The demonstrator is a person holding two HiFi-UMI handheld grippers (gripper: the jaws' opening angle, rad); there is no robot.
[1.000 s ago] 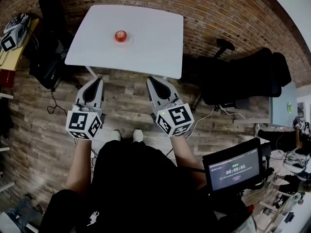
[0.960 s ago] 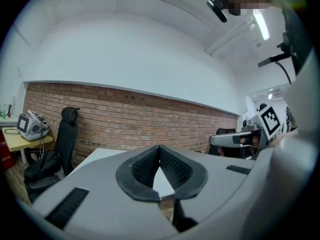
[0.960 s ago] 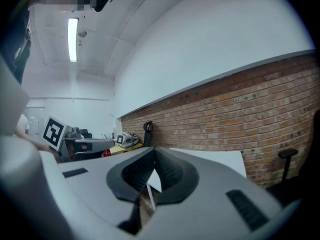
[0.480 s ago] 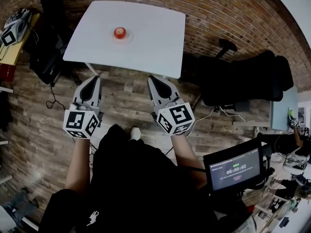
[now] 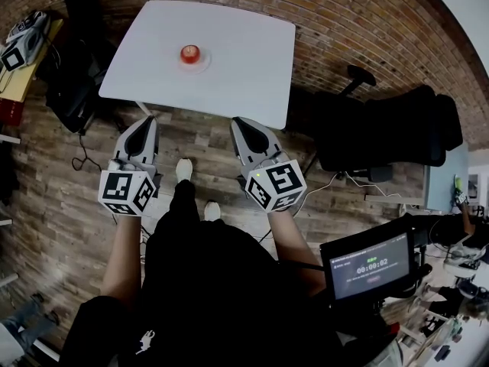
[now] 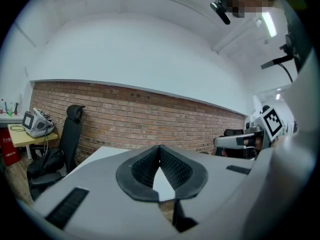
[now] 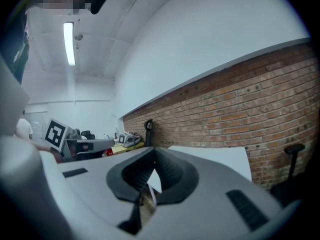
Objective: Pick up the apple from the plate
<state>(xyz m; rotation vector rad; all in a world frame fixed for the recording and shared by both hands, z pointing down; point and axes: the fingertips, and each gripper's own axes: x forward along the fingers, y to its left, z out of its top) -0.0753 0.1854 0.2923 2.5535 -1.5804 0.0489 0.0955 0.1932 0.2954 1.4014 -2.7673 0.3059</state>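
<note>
A red apple (image 5: 189,53) sits on a small white plate (image 5: 201,63) toward the far left of a white table (image 5: 244,60). Both grippers hang over the wooden floor, short of the table's near edge and well apart from the apple. My left gripper (image 5: 147,119) points at the table with its jaws shut and nothing between them. My right gripper (image 5: 238,122) is likewise shut and empty. In the left gripper view the dark pads (image 6: 172,166) meet at the tip, with the tabletop (image 6: 107,151) behind. The apple is hidden in both gripper views.
A black office chair (image 5: 382,128) stands right of the table, another black chair (image 5: 76,90) left of it. A yellow desk (image 5: 23,82) with a device is at the far left. A screen (image 5: 370,264) sits at my lower right. A brick wall (image 5: 344,21) backs the table.
One of the person's feet has stepped forward toward the table. Both grippers have stayed shut and almost in place.
</note>
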